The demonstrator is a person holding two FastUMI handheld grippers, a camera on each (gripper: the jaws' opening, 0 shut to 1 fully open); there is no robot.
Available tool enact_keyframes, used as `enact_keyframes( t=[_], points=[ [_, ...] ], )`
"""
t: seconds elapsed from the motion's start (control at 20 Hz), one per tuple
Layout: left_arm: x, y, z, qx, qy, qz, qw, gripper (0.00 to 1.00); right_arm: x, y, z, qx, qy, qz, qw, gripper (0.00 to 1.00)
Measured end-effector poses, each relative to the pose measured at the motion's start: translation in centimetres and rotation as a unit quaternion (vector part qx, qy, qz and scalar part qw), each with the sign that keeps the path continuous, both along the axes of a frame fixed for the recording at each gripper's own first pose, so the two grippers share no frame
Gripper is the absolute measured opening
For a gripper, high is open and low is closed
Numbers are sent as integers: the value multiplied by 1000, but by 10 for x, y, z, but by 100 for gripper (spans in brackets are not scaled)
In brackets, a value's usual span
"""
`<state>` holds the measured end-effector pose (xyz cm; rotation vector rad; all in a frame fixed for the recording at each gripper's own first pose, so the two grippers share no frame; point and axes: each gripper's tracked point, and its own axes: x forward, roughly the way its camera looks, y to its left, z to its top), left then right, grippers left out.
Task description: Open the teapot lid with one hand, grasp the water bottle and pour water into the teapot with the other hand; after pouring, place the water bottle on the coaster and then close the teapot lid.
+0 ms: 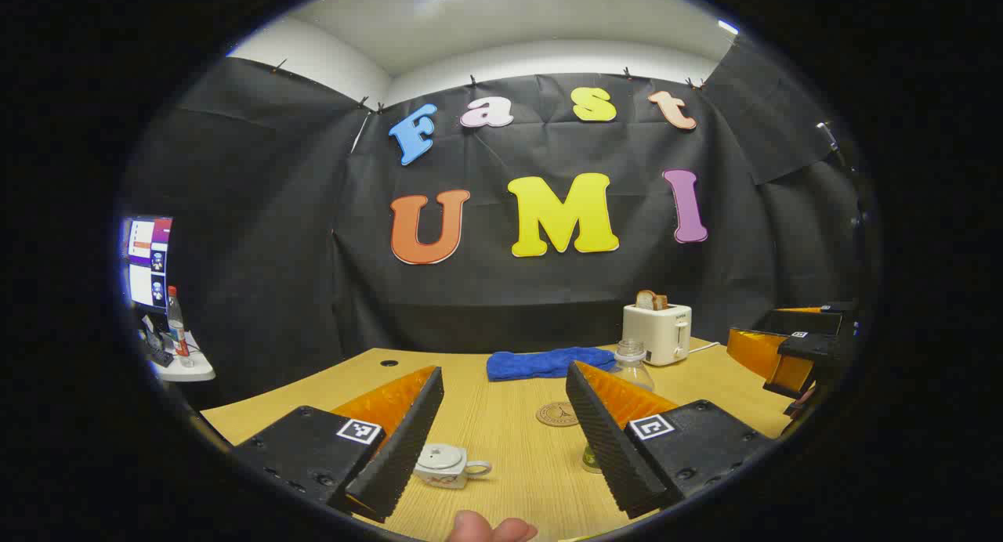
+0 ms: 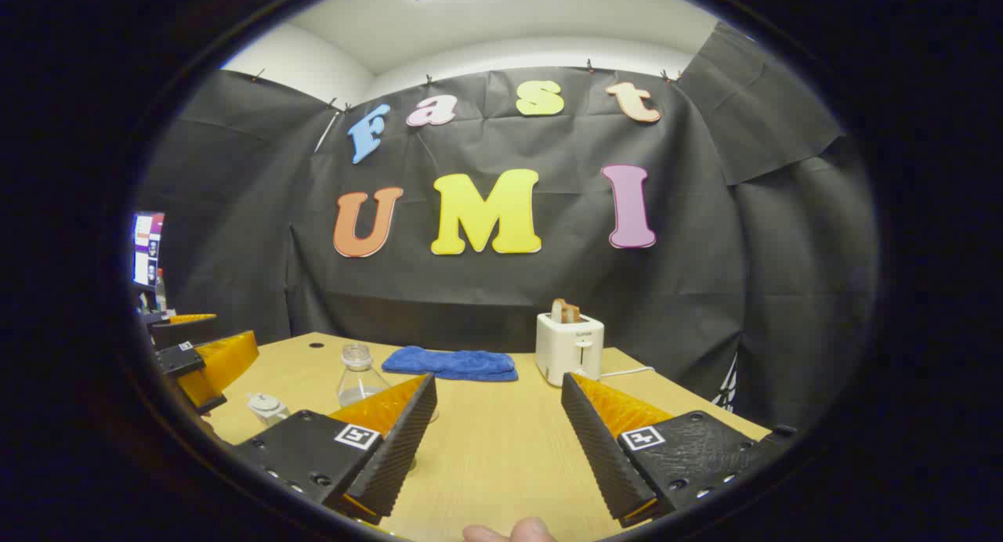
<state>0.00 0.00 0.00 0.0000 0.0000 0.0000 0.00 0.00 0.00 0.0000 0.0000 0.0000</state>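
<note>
A small white teapot (image 1: 443, 465) with its lid on stands on the wooden table (image 1: 509, 440), low between the fingers of my left gripper (image 1: 503, 371), which is open and holds nothing. A clear uncapped water bottle (image 1: 631, 366) stands upright, partly hidden behind that gripper's right finger. The round brown coaster (image 1: 558, 413) lies just left of the bottle. In the right gripper view, my right gripper (image 2: 497, 381) is open and empty above the table, with the bottle (image 2: 359, 377) and teapot (image 2: 266, 406) off to its left. The other gripper (image 2: 204, 358) hangs beyond them.
A blue towel (image 1: 548, 363) lies at the back of the table, next to a white toaster (image 1: 662, 330) with bread in it. My right gripper (image 1: 791, 354) shows at the far right. A side shelf with a monitor (image 1: 149, 260) and a red-capped bottle (image 1: 176, 323) stands far left.
</note>
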Motion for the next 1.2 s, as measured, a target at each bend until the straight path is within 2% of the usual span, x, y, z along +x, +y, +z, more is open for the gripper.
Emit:
enact_keyframes(
  t=[0.9,1.2],
  points=[
    [1,2,-4,-2,6,-6,1000,99,0,5,4,-1,-3,6,1000,95],
    [0,18,-28,-9,36,7,999,99,5,10,-4,0,0,14,1000,95]
  ],
)
